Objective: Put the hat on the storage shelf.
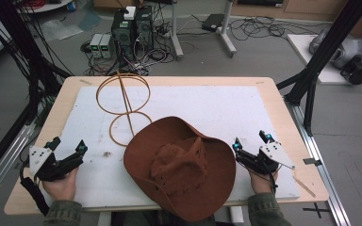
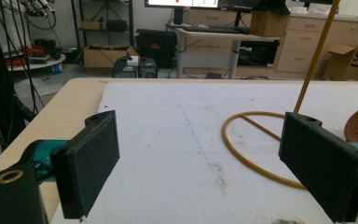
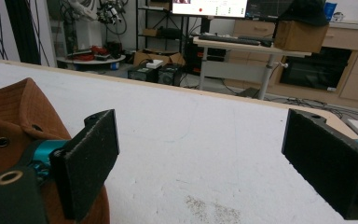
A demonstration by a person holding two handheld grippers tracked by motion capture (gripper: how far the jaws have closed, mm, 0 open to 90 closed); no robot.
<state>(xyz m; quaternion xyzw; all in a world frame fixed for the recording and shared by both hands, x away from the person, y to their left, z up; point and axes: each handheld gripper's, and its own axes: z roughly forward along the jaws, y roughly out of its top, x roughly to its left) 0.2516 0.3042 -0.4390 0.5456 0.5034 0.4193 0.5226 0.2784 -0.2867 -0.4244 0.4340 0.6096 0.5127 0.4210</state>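
A brown wide-brimmed hat (image 1: pixel 181 165) lies crown up on the white mat (image 1: pixel 193 101) near the table's front edge. Behind it stands a yellow wire hat stand (image 1: pixel 125 101) with a ring base and an upright ring. My left gripper (image 1: pixel 67 146) rests at the front left, jaws wide apart with nothing between them; its own view has the stand's base ring (image 2: pixel 249 144) ahead to the right. My right gripper (image 1: pixel 250 141) sits at the front right beside the hat's brim (image 3: pixel 14 126), open and empty.
Wooden table border (image 1: pixel 283 122) surrounds the mat. Black frame posts (image 1: pixel 327 47) rise at the right and left. On the floor beyond the table are computer boxes (image 1: pixel 132 28) and tangled cables.
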